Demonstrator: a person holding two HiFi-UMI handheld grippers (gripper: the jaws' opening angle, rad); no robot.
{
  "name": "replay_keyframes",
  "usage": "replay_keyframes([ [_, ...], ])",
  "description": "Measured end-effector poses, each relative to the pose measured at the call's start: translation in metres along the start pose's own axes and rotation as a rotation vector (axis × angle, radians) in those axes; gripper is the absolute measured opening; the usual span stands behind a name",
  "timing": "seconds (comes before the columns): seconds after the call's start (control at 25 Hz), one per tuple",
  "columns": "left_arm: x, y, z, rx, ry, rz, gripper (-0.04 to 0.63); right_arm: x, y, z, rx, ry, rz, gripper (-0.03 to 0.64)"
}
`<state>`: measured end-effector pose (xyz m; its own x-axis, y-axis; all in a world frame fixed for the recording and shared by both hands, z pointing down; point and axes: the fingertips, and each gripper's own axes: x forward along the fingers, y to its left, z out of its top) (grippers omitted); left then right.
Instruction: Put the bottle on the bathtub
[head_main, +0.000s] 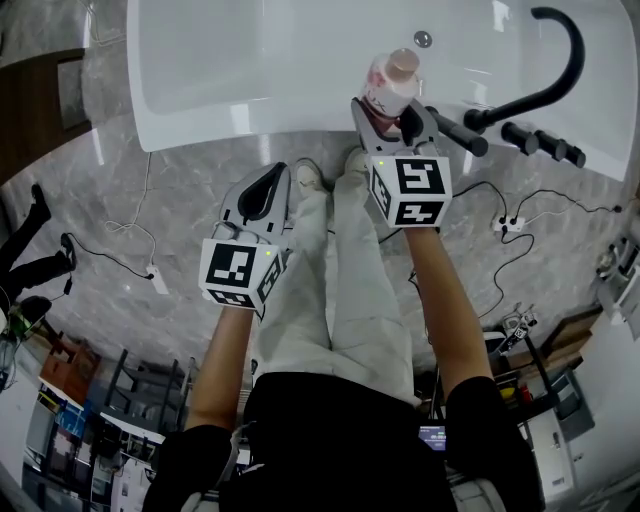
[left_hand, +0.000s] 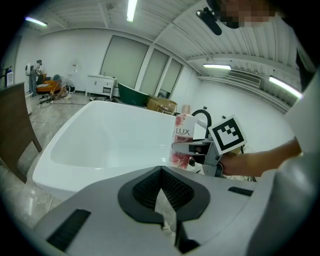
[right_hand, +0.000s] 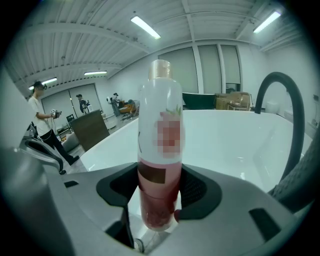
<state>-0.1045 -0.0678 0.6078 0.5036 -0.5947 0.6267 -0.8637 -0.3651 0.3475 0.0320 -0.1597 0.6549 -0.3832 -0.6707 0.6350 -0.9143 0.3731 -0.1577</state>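
The right hand-held gripper (head_main: 393, 115) pinches a white plastic bottle with pink contents and a tan cap (head_main: 392, 80) low on its body, one dark pad on each side, as the right gripper view shows (right_hand: 160, 150). The bottle stands upright at the near rim of the glossy white bathtub (head_main: 250, 115), just beside a curved black tap (head_main: 560, 60). Its base is perhaps just above the rim; no view settles whether they touch. The left hand-held gripper (head_main: 268, 190) hangs lower over the grey marbled floor (head_main: 150, 200), its jaws pressed together on nothing, well apart from the bottle.
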Motion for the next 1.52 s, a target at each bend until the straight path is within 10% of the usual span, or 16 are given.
replay_keyframes([
  [1.52, 0.001, 0.003, -0.032, -0.019, 0.032, 0.005, 0.012, -0.001, 0.011, -0.019, -0.024, -0.058, -0.021, 0.253],
])
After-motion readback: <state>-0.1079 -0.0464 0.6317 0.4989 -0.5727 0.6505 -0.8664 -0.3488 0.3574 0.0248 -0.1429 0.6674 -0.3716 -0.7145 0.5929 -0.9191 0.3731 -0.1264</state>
